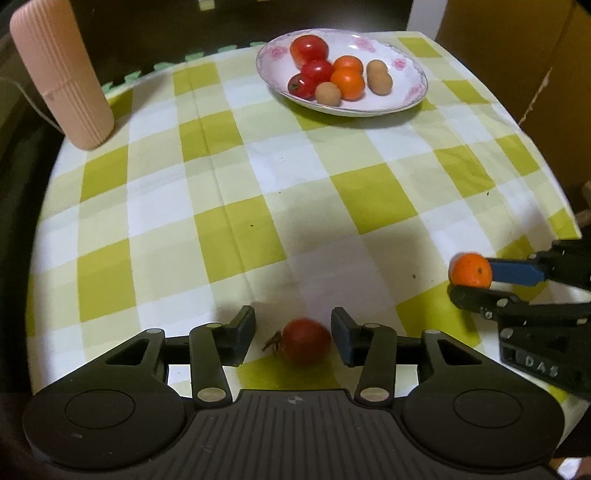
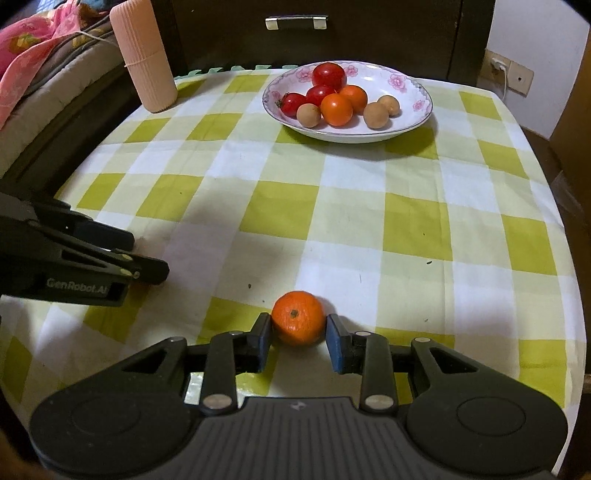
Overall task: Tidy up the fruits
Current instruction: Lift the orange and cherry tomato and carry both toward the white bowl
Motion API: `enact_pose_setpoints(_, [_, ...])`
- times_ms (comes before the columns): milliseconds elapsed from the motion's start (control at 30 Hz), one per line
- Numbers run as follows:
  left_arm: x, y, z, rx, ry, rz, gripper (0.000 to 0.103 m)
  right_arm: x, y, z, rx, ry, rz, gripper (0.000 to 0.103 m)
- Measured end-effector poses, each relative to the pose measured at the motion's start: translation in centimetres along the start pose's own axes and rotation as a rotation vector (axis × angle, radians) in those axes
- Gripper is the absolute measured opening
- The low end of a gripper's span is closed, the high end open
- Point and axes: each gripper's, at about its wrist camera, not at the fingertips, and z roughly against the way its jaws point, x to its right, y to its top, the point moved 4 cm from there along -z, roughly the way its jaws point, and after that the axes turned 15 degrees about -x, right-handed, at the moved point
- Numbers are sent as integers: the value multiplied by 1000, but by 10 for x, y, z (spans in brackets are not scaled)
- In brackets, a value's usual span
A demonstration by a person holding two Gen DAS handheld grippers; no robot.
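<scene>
Near edge of the surface [image 2: 369, 206], checked cloth over it. L gripper [image 1: 293, 338]: fingers [image 1: 242, 334] spread wide, a tomato [image 1: 306, 341] lying between them w/ gaps either side, stem pointing left; tomato is blurred. R gripper [image 2: 299, 338]: fingers [image 2: 263, 338] pinching an orange [image 2: 298, 317], both pads touching its sides, stem dimple facing the camera.

L view shows the R gripper [image 1: 471, 282] from the side at the right edge, orange [image 1: 470, 270] clamped at its tip w/ one blue pad visible. R view shows the L gripper's body at the left edge but not its tomato; that fruit appears in the L view only.

Far side, middle: white floral plate [image 2: 417, 122] w/ 3 tomatoes, 2 oranges, 3 small brown fruits, piled touching. Far left corner: pink ribbed cylinder [image 2: 146, 55], upright. R view alone shows a dark drawer front w/ metal handle [image 2: 296, 23] behind the surface, bedding at far left, wall socket at far right.
</scene>
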Motion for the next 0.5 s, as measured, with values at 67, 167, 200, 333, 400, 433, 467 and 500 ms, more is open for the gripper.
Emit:
enact_pose_setpoints(67, [0, 0, 1, -11, -19, 18, 61, 0, 1, 0, -3, 3, -3, 31])
enact_pose_setpoints(167, [1, -3, 3, -5, -18, 25, 63, -1, 1, 0, -6, 1, -1, 33])
enact_pose_setpoints(200, [1, -4, 4, -6, -25, 35, 64, -1, 1, 0, -7, 1, -1, 33])
enact_pose_setpoints(333, [-2, -8, 7, 1, -41, 66, 65, -1, 2, 0, -7, 3, 1, 37])
enact_pose_setpoints(400, [-2, -7, 7, 3, -34, 71, 65, -2, 3, -1, -6, 3, -1, 37])
enact_pose_setpoints(433, [-1, -6, 6, 0, -32, 70, 64, -1, 4, -1, -6, 5, -3, 37])
enact_pose_setpoints(467, [0, -5, 4, -2, -31, 70, 61, -1, 4, -1, -5, 7, -5, 37])
enact_pose_setpoints(500, [0, -6, 4, -3, -31, 69, 60, -1, 4, -1, -4, 8, -7, 37])
